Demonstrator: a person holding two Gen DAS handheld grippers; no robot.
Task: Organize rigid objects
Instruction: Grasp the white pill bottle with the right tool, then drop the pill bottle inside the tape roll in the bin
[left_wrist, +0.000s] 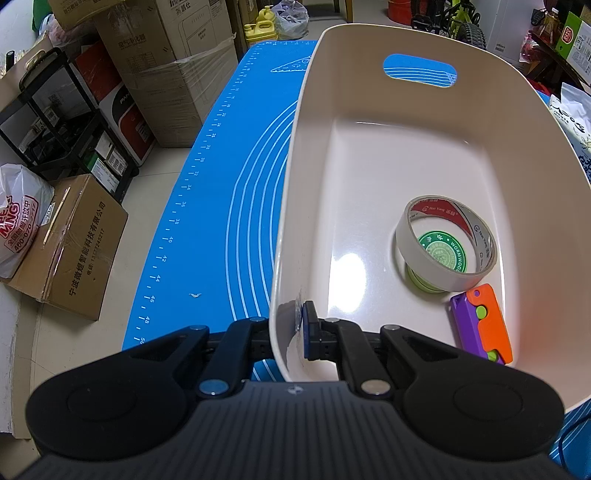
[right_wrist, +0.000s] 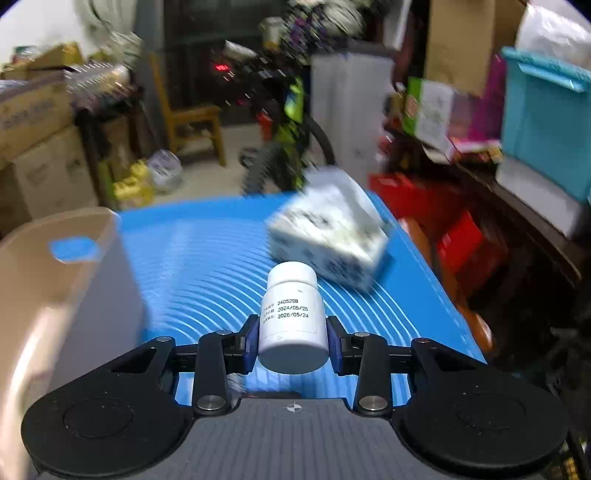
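My left gripper (left_wrist: 286, 334) is shut on the near left wall of a beige plastic bin (left_wrist: 291, 206), one finger inside and one outside. In the bin lie a roll of white tape (left_wrist: 445, 243) over a green round tin (left_wrist: 441, 251), and an orange and purple toy (left_wrist: 482, 323). My right gripper (right_wrist: 291, 341) is shut on a white pill bottle (right_wrist: 291, 317) with printed dates, held lying along the fingers above the blue mat (right_wrist: 207, 266). The bin also shows at the left of the right wrist view (right_wrist: 55, 280).
A white patterned box (right_wrist: 328, 236) lies tilted on the mat beyond the bottle, blurred. The blue mat (left_wrist: 221, 206) has cardboard boxes (left_wrist: 74, 251) and a black rack (left_wrist: 55, 122) on the floor to its left. Clutter, a chair and a turquoise bin (right_wrist: 543, 122) stand behind.
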